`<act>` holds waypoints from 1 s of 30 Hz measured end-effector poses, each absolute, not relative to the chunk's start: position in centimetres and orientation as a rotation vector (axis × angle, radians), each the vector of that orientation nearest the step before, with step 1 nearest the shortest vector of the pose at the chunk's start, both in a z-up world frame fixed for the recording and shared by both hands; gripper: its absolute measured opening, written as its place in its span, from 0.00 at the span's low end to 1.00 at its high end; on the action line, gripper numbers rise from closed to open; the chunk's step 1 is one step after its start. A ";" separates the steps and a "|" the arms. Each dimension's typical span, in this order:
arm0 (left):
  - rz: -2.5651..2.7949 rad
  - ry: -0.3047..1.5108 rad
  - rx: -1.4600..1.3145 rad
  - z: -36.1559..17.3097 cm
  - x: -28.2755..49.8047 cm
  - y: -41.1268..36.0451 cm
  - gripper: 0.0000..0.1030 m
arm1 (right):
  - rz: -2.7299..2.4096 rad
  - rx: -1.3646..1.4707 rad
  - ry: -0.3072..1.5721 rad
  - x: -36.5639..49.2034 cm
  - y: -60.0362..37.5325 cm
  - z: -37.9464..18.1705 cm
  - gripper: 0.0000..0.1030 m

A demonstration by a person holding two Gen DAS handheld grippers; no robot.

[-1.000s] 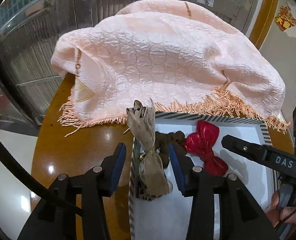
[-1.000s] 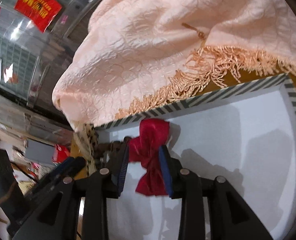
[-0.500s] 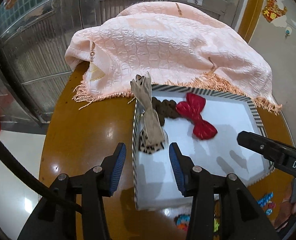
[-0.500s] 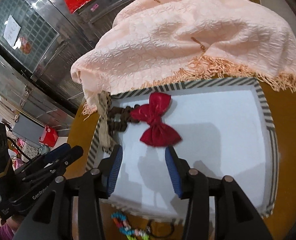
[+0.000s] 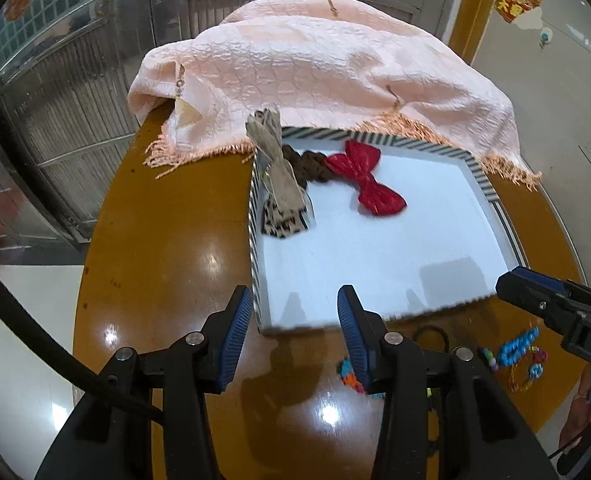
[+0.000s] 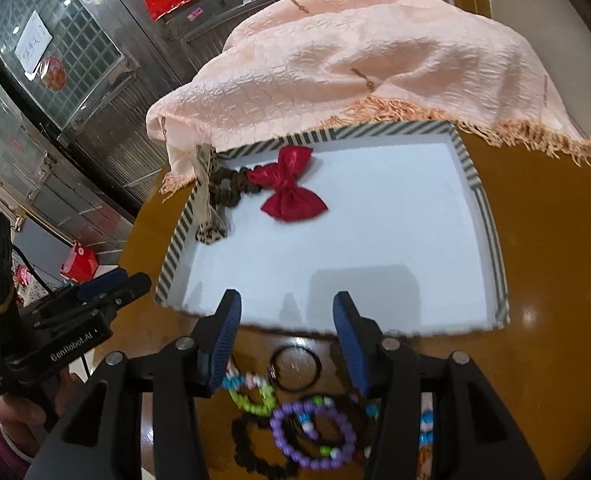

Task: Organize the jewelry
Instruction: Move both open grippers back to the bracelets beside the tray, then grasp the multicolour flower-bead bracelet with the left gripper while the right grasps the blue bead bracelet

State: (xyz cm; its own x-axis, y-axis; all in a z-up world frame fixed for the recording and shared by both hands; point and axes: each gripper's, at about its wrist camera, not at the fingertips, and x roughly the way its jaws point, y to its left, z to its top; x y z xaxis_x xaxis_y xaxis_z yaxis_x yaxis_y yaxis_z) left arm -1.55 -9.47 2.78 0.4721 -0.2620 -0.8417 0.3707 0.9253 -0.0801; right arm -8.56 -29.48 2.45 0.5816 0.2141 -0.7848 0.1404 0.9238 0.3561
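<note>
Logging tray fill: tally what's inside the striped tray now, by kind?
Striped tray contents:
Bows: 2, the red bow and the leopard-print bow
Scrunchies: 1, the brown scrunchie
Total: 3
The beaded bracelets lie outside it.

Overhead light is glaring in spots on the glossy table (image 5: 167, 240). Soft shadows are falling inside the white tray (image 6: 375, 248). Fisheye is bending the edges; the tray's near rim is smearing.
</note>
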 end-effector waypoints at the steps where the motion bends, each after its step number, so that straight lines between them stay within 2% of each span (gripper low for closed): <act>1: -0.392 1.010 0.120 2.7 -1.9 -9.4 0.34 | 0.041 0.404 0.958 -9.1 -29.4 2.3 0.49; 15: -0.494 1.100 0.079 0.6 -5.6 -7.7 0.34 | 0.010 0.363 1.007 -17.0 -29.3 0.1 0.49; 30: -0.572 1.227 0.068 -2.7 -6.3 -11.7 0.34 | -0.107 0.355 1.037 -21.3 -32.7 -2.0 0.49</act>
